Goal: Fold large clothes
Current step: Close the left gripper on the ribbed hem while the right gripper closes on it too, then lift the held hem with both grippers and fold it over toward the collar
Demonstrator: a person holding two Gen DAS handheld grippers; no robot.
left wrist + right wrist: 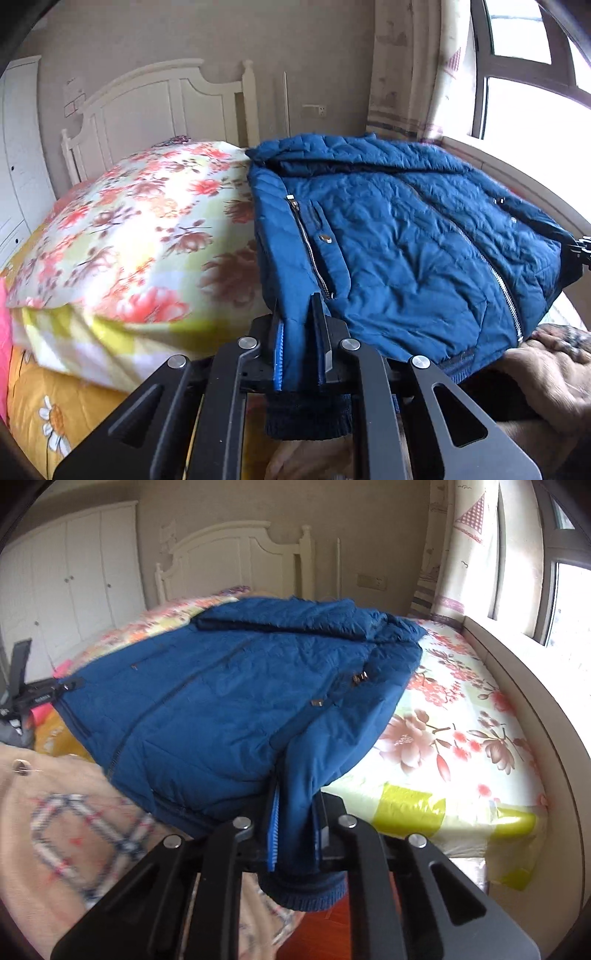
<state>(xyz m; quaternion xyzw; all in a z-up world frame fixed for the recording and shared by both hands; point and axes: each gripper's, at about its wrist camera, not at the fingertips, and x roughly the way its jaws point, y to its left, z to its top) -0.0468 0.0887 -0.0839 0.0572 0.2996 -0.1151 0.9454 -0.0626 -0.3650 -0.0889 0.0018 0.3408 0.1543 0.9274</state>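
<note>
A blue quilted jacket with silver zips lies front up across the floral bed; it also shows in the right wrist view. My left gripper is shut on one sleeve, and the dark knit cuff hangs out below the fingers. My right gripper is shut on the other sleeve, with its ribbed cuff hanging below. The left gripper shows at the jacket's far edge in the right wrist view.
A floral bedsheet covers the bed, with a floral pillow at left. A beige patterned garment lies at the near edge. A white headboard, wardrobe, curtain and window sill surround the bed.
</note>
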